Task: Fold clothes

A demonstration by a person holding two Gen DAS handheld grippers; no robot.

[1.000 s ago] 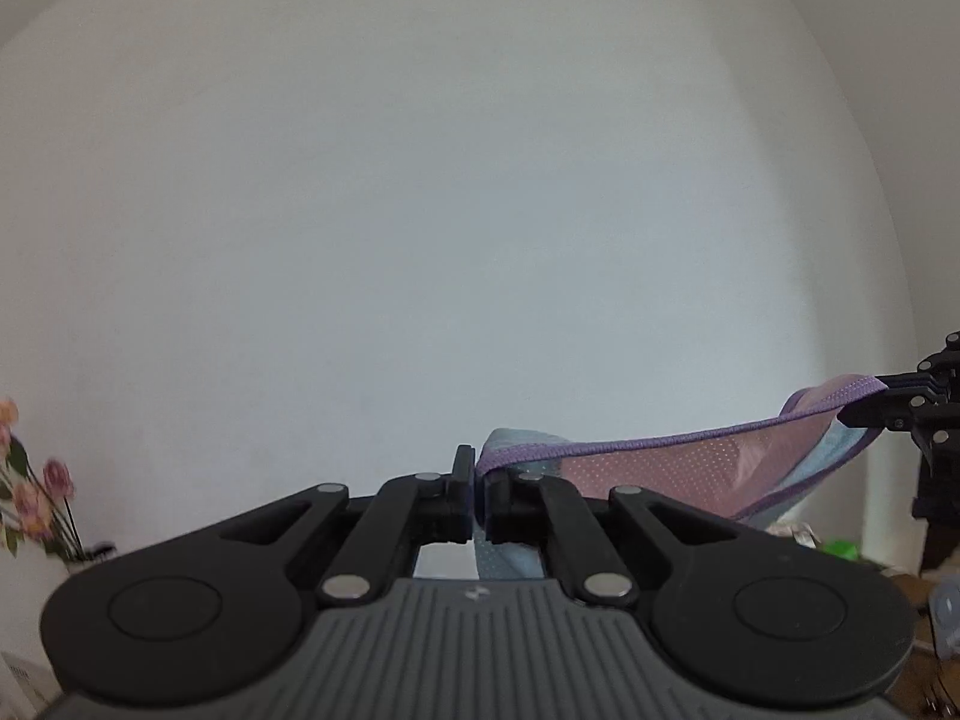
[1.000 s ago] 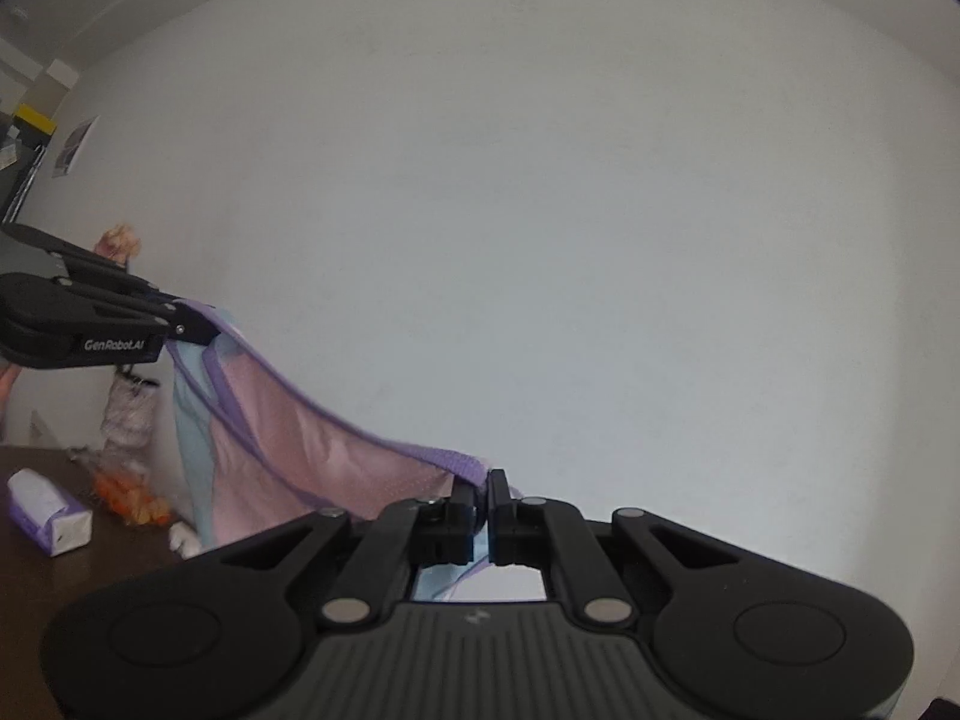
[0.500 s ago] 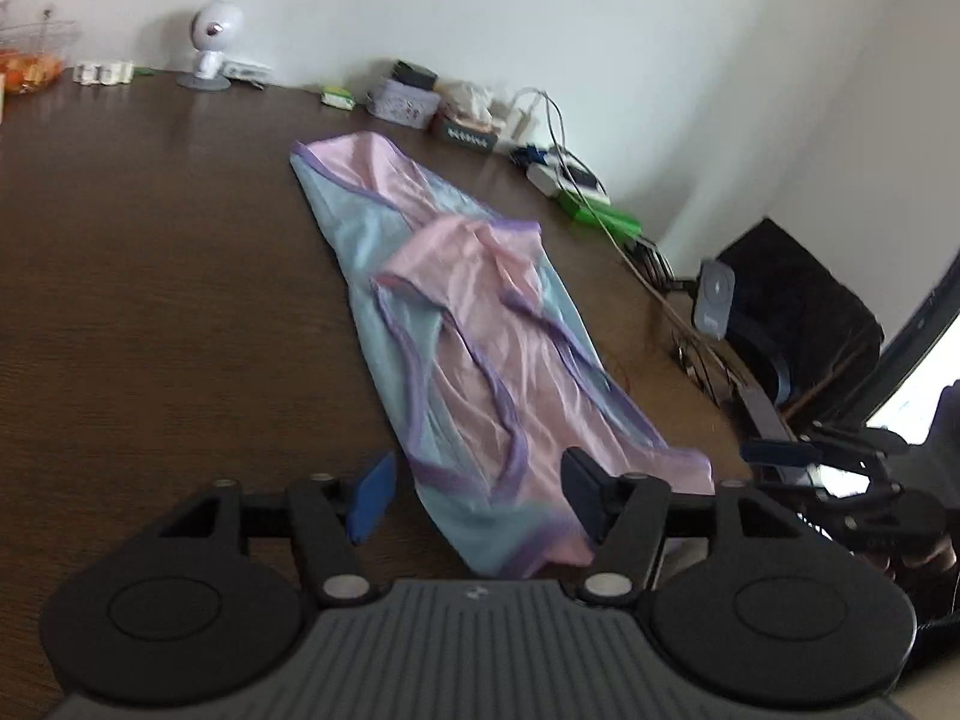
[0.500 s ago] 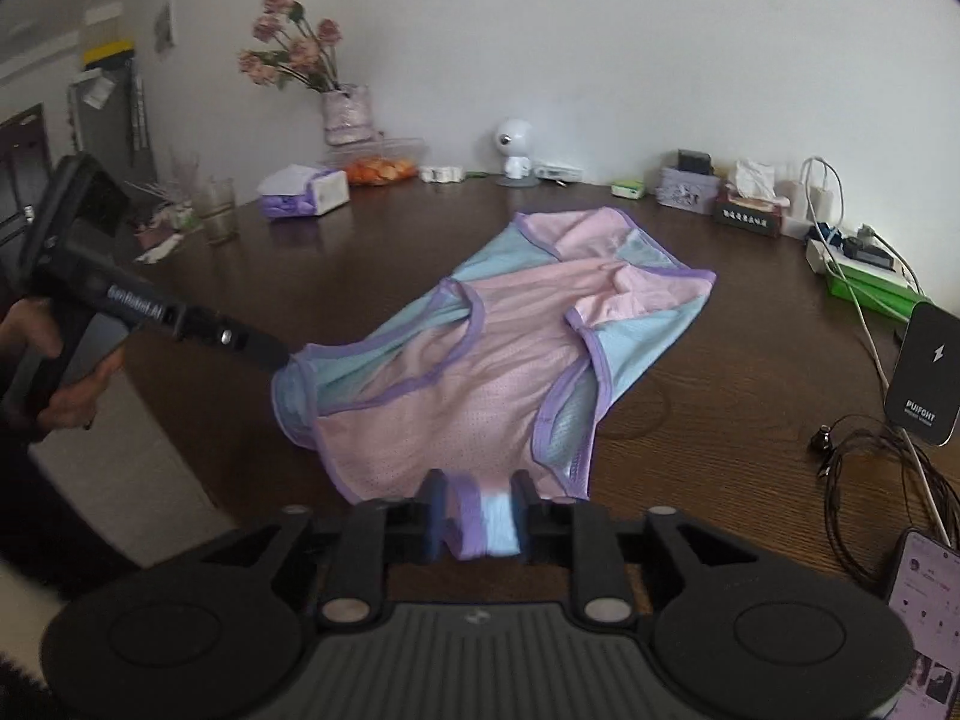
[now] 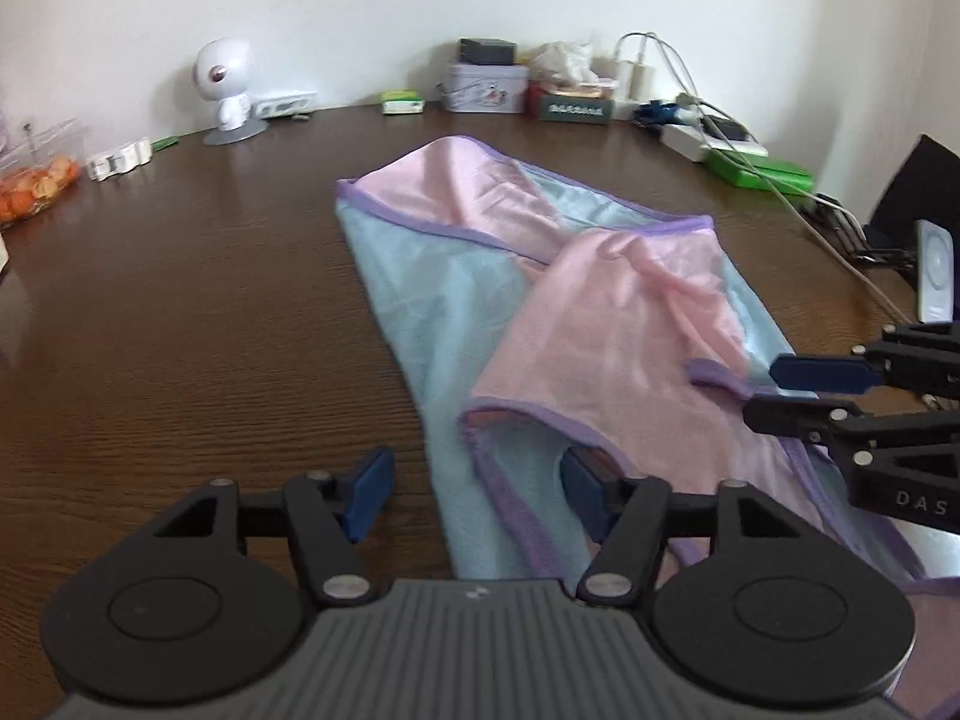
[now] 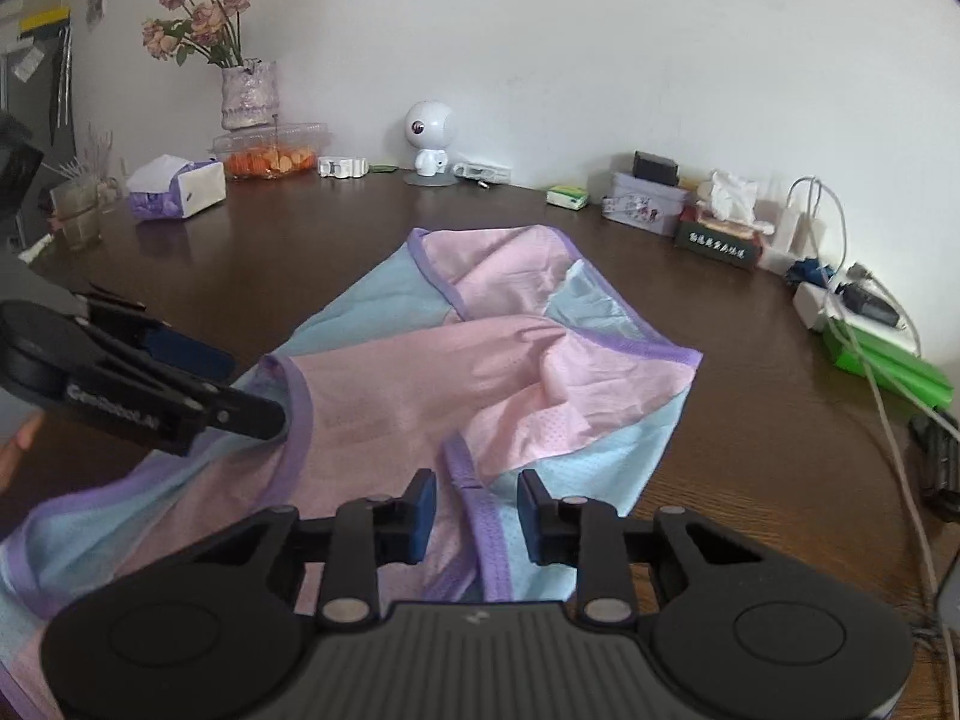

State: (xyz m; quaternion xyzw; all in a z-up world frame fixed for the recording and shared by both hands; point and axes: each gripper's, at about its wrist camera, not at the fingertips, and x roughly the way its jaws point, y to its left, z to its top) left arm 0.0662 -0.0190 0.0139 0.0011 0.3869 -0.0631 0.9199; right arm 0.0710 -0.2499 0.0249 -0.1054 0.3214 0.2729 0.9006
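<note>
1. The left gripper (image 5: 477,495) is hanging low over the near end of the garment (image 5: 540,312), its blue pads spread wide but closing. The cloth's purple-trimmed near edge is lying between them, and neither pad is pressing on it.
2. The right gripper (image 6: 474,507) is standing with a narrower gap, also closing. A purple strap of the garment is running up between its fingers, and I am seeing no pinch on it.
3. To do this step well, I'd judge each hand should be catching one clean layer at the trim, not a bunched double layer, and taking matching corners so the fold is landing square.
4. It would also be wise to be smoothing the rumpled ridge ahead of the right fingers before folding over it.
5. The garment is lying stretched away from both sets of fingers on the dark wooden table (image 5: 180,312), reaching toward the wall.
6. It is looking like thin mesh, pink panels over pale blue, bordered in purple; one pink flap is sitting folded across the middle and puckered.
</note>
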